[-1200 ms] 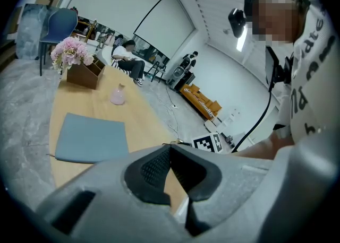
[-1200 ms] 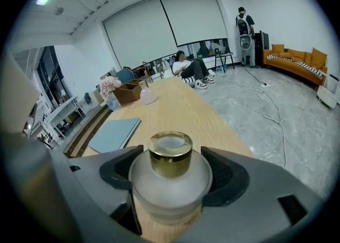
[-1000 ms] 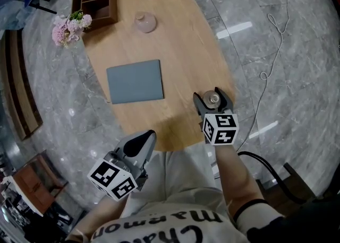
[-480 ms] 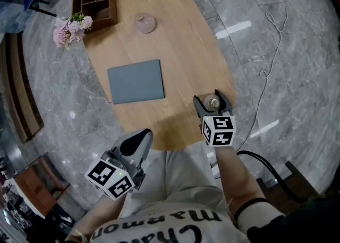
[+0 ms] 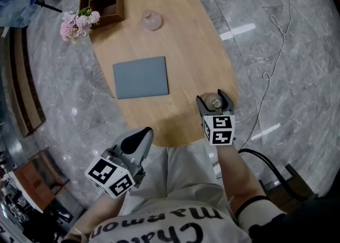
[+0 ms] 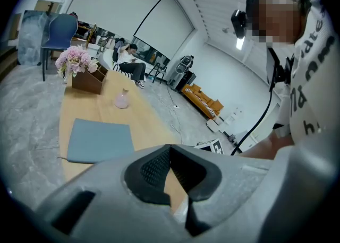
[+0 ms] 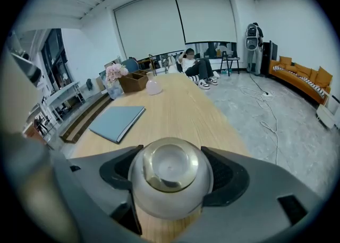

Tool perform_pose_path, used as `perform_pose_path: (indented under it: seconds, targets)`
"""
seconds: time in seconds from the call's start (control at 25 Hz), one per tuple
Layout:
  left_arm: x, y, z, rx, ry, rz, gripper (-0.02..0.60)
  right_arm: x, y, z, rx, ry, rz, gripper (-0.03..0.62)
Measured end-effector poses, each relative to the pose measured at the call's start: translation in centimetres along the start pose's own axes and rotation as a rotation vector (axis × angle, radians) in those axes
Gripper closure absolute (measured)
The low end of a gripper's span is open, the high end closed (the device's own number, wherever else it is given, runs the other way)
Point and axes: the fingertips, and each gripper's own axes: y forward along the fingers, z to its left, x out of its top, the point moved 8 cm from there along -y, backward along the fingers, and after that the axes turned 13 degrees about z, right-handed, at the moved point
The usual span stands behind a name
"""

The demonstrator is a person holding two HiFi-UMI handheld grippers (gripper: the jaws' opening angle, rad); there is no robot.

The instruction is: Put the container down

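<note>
The container (image 7: 170, 177) is a small round frosted jar with a gold rim. My right gripper (image 7: 171, 178) is shut on it, one black pad on each side. In the head view the container (image 5: 214, 100) sits between the jaws of the right gripper (image 5: 214, 102) over the near right edge of the oval wooden table (image 5: 180, 61). My left gripper (image 5: 139, 140) hangs off the table's near edge by the person's leg. Its black pads (image 6: 154, 167) meet at the tips with nothing between them, so the left gripper (image 6: 171, 154) is shut.
A grey notebook (image 5: 141, 77) lies in the middle of the table. A pink glass vase (image 5: 152, 20), a dark wooden organizer (image 5: 103, 0) and pink flowers (image 5: 77, 23) sit at the far end. A cable (image 5: 276, 51) runs across the marble floor. A seated person (image 7: 196, 67) is in the background.
The right gripper with the container has stayed nearly in place over the table's near right edge. The head camera shifted slightly. The left gripper has barely moved.
</note>
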Motion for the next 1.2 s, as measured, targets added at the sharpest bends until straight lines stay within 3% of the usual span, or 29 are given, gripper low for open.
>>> perform_pose_path:
  seconds: [0.16,0.68,0.84,1.0,1.2]
  targets:
    - [0.4,-0.8,-0.3,0.015,-0.002,-0.003,0.568,-0.3,-0.1,0.3,-0.014,-0.051,0.008,0.258]
    - [0.9,-2.8,-0.7,0.039,0.003,-0.035,0.568,-0.2,0.1,1.2,-0.071,-0.079,0.027,0.258]
    - [1.1,-4.3,-0.7,0.057,0.006,-0.068,0.568,-0.6,0.4,1.4,-0.109,-0.106,0.091,0.258]
    - [1.0,-6.2,-0.8,0.077,0.000,-0.115,0.568,-0.7,1.0,1.2,-0.094,-0.092,0.195,0.258]
    - [0.0,-9.1,-1.0,0.094,-0.004,-0.171,0.568,-1.6,0.7,1.0,-0.080,0.004,0.313,0.256]
